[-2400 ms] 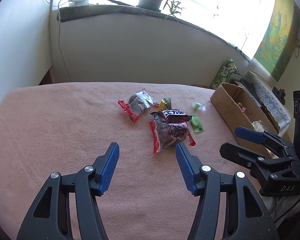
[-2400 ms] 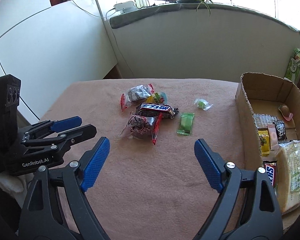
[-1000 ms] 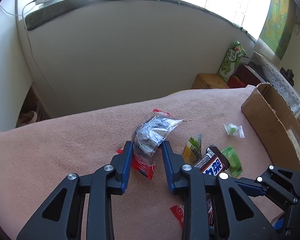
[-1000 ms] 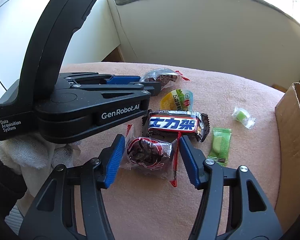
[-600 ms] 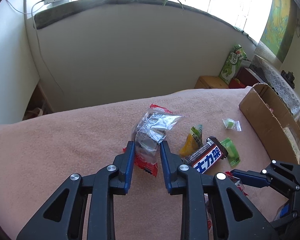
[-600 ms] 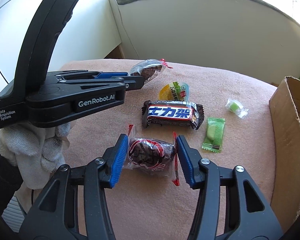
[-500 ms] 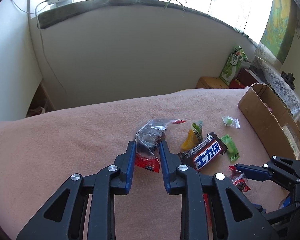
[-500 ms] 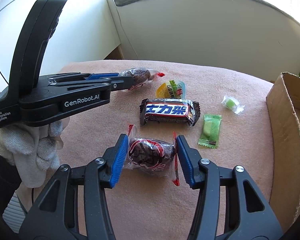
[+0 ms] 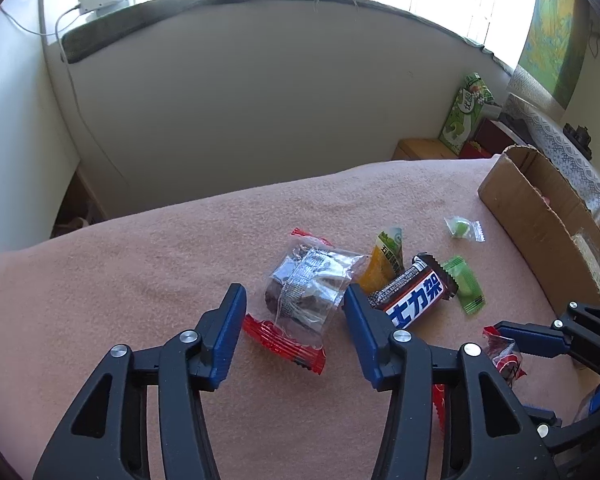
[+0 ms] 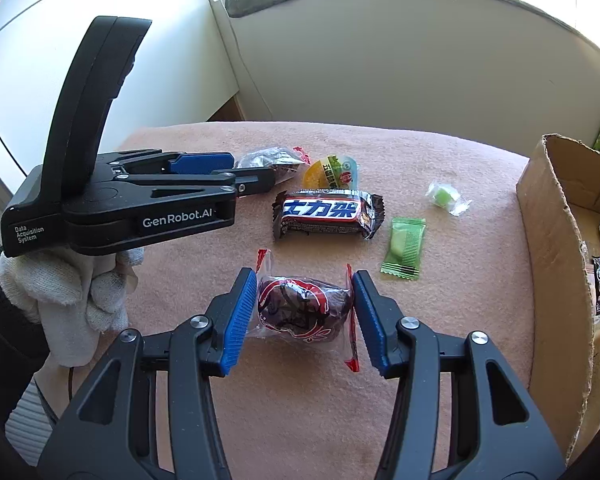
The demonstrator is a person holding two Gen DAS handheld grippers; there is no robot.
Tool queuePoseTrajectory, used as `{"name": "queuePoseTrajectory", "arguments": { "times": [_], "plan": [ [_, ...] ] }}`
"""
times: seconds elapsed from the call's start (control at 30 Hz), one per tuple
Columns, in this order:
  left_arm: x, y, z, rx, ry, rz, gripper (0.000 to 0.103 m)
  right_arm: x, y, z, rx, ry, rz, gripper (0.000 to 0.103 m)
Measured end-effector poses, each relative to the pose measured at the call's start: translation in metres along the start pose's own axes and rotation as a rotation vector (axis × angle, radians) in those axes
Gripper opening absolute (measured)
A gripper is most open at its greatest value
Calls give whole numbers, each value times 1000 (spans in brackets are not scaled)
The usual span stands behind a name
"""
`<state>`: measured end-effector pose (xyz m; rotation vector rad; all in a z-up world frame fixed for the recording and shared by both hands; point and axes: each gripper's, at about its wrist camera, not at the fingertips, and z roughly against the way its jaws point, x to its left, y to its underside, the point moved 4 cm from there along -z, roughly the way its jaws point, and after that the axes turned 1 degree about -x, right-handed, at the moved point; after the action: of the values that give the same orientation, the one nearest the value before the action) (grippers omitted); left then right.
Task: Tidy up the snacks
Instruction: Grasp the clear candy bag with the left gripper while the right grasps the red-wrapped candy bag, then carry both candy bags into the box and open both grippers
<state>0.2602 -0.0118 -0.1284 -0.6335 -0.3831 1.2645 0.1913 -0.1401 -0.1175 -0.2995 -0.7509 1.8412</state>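
- Left gripper [image 9: 294, 322]: jaws opening; the clear-wrapped snack [image 9: 306, 286] lies on the blanket [image 9: 140, 272] between the pads, untouched, its long axis running away from the fingers.
- Right gripper [image 10: 302, 318]: pads pinch the red-wrapped snack [image 10: 302, 308] crosswise.
- Cardboard box [image 10: 556, 264] lies to the right, nearer the right gripper.

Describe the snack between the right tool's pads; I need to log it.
The packet is a clear crinkly wrapper with red sealed ends, holding a dark round lump under a red and white print. It lies flat on the pink cloth, lengthwise across the right tool, whose blue pads sit against its two ends. It lies apart from the bar and green sachet beyond it.
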Motion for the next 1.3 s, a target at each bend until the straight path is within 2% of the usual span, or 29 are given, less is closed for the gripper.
{"name": "queuePoseTrajectory", "arguments": {
  "times": [0.07,0.3,0.5,0.73,1.07,1.3],
  "plan": [
    [0,-3,-5,8,16,8,50,1,-2,-2,-1,3,0,52],
    [3,-6,-6,-5,28,46,36,0,-1,1,-9,4,-7,52],
    [10,-2,10,-30,11,88,35,0,0,11,-25,0,-9,52],
    [8,4,46,-88,0,111,35,0,0,38,-70,0,5,52],
    [-45,5,101,-201,38,42,35,-15,-5,88,-149,28,-2,52],
    [-89,2,117,-231,102,-5,35,-46,-7,120,-196,70,-34,52]
  ]
}}
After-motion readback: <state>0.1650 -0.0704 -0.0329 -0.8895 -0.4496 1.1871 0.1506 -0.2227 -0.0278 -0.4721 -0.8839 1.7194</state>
